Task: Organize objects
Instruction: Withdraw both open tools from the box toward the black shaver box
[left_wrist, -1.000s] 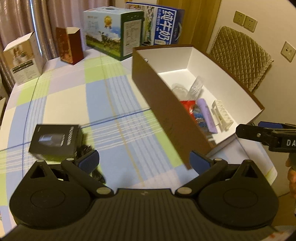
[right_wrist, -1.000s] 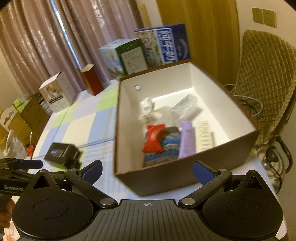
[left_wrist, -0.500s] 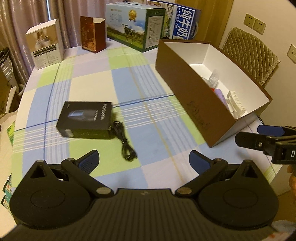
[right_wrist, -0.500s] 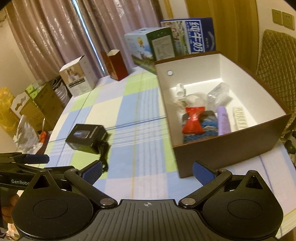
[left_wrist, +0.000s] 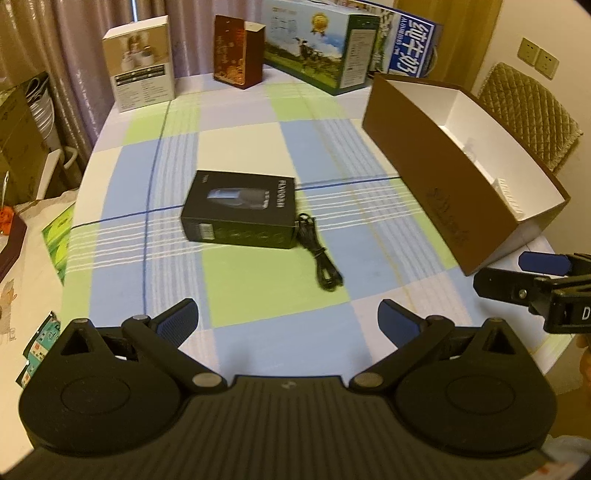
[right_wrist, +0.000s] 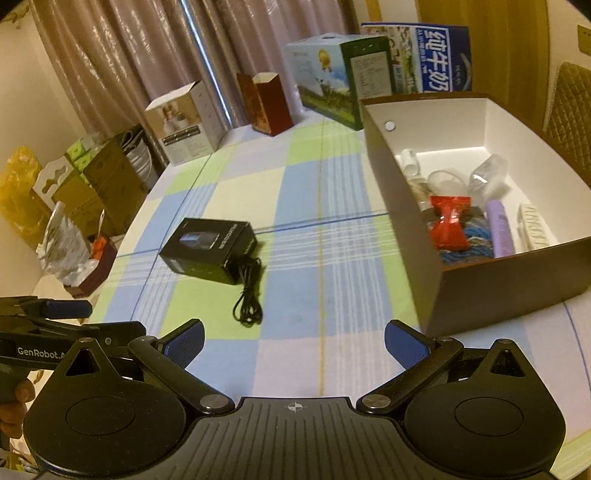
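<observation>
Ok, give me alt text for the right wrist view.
An open right claw hovers over a checked tablecloth, empty. Ahead lie a black box with a black cable beside it; to the right, a brown bin holds small items. The left claw shows at far left.

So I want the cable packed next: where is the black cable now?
The black cable lies coiled on the checked tablecloth, against the black box's right end, left of the brown storage box.

"GenRobot" on left hand-held gripper (right_wrist: 70, 314), "纯牛奶" on blue carton (right_wrist: 436, 59)
</observation>
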